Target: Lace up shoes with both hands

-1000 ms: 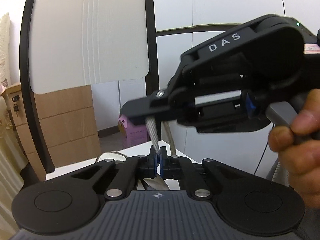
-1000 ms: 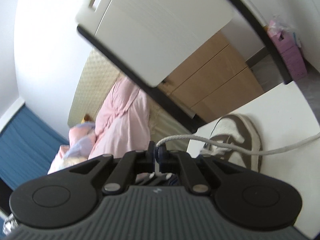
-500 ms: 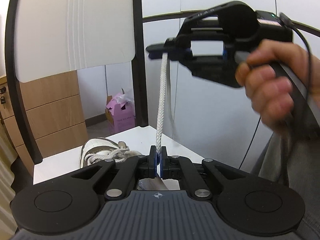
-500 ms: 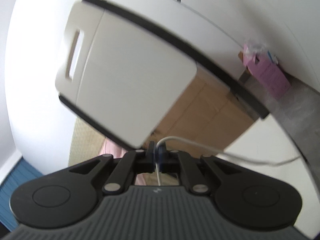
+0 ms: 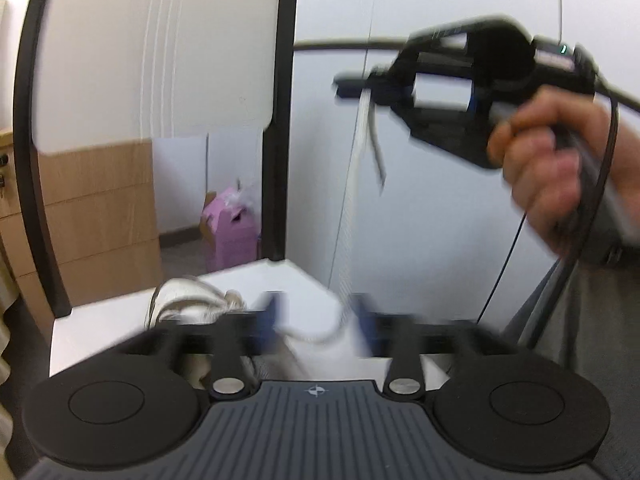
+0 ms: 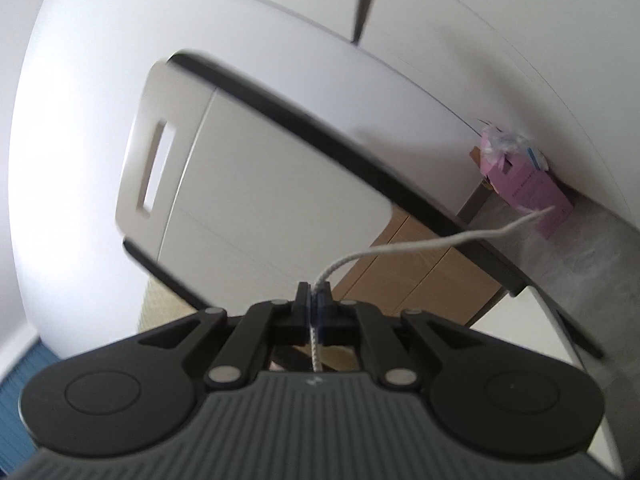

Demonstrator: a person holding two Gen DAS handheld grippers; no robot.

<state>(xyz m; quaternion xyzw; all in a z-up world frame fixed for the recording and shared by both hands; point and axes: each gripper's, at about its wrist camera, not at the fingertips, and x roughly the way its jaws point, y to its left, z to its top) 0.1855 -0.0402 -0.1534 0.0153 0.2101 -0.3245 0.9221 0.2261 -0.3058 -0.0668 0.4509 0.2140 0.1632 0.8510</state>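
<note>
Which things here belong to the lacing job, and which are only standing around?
For the job:
- white lace, clamped in the right gripper
- shoe on the white table
- left gripper, its jaws just opened, letting the lace go

Only standing around:
- pink box
- wooden drawers
- chair back

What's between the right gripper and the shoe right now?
In the left wrist view, only the white lace hangs from the shut right gripper down toward the shoe, passing slack between the left gripper's just-opened jaws.

Counted: two grippers [image 5: 316,316] [image 6: 315,300], one white shoelace [image 5: 356,160], one shoe [image 5: 188,304], one pink box [image 5: 230,228], one chair [image 5: 156,60].
</note>
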